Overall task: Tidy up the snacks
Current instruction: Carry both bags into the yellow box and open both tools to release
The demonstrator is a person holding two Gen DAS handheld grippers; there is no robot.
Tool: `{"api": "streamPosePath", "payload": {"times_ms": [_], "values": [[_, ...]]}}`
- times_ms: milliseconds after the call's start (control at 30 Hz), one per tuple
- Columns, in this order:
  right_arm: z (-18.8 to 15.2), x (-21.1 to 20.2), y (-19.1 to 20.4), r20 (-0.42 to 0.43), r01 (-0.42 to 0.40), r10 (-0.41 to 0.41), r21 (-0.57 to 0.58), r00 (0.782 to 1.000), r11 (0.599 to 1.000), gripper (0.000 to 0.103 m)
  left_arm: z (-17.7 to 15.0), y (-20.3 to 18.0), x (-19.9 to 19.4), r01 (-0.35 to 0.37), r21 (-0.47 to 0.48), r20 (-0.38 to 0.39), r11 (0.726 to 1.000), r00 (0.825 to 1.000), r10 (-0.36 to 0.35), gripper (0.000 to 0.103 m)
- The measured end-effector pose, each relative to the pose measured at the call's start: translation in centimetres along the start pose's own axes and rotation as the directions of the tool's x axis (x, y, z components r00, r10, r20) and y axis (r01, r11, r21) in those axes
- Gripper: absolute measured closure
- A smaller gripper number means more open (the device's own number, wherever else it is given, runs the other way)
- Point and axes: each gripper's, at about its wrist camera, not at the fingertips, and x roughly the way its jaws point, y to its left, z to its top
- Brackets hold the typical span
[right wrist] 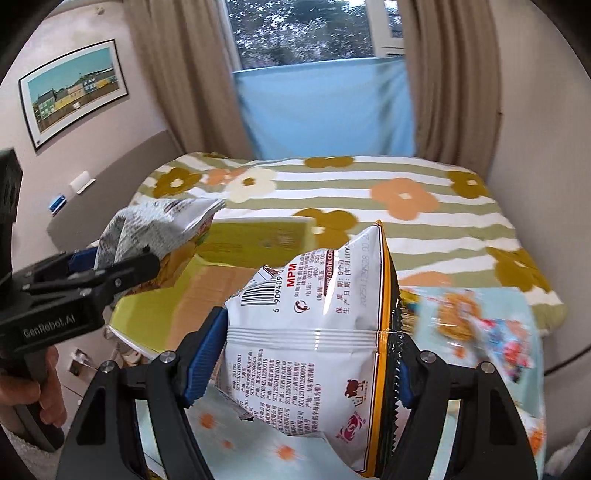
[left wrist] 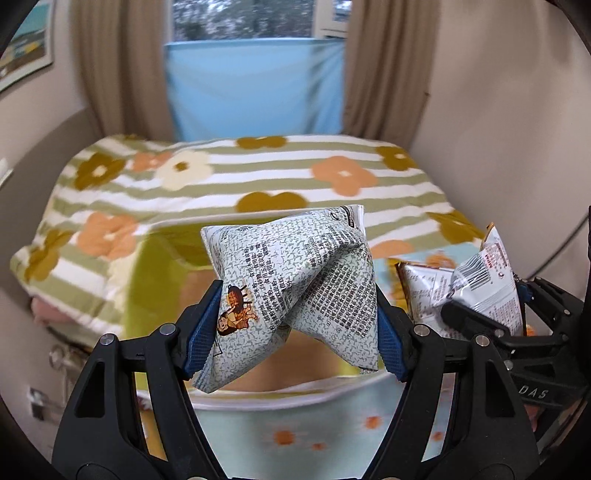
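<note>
Floral striped blanket (left wrist: pixel 258 173) on bed, beige curtains (right wrist: pixel 177 74), each hand-held gripper (left wrist: pixel 295 328) (right wrist: pixel 295 363) pinching a snack bag (left wrist: pixel 295 273) (right wrist: pixel 314 332)

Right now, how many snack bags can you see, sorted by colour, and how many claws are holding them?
Grey-green speckled snack bags: 1, the grey-green bag in the left claw
White snack bags with an orange edge: 1, the white bag in the right claw
Loose colourful snack packets, blurred: 1
Claws: 2
Total: 5

I see the bed (left wrist: pixel 258 173) ahead, the window (left wrist: pixel 243 18) behind it, a box (right wrist: pixel 229 280) below, and a picture (right wrist: pixel 74 92) left.
</note>
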Motion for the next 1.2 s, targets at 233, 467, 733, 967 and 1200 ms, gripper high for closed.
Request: {"api": "streamPosePath", "payload": {"times_ms": [233,467,733,967,1200], "values": [[1.1,6.1,5.9,-0.074,-0.032,0.029,-0.031,0.997,0.999,0.031,-1.3,7.7,3.0,-0.052,-0.047,-0.065,0.998,0.997,0.048,0.032],[0.9,9.2,7.7,-0.139,-0.015,0.011,-0.027,0.99,1.0,0.031,-3.0,10.5,7.6,-0.051,-0.05,-0.16,0.997,0.986,0.042,0.032],[0.4,10.9,6.9,-0.183,-0.009,0.007,-0.015,0.983,1.0,0.031,-4.3,10.2,9.3,-0.033,-0.054,-0.215,0.998,0.976,0.021,0.0],[0.1,11.5,5.9,-0.21,-0.04,0.04,0.006,0.977,0.999,0.03,-5.4,9.7,8.5,-0.103,-0.043,-0.232,0.994,0.969,0.09,0.001],[0.2,12.0,6.2,-0.203,-0.094,0.097,0.023,0.974,0.995,0.027,-6.1,10.8,6.1,-0.138,-0.068,-0.207,0.988,0.971,0.121,0.001]]}}
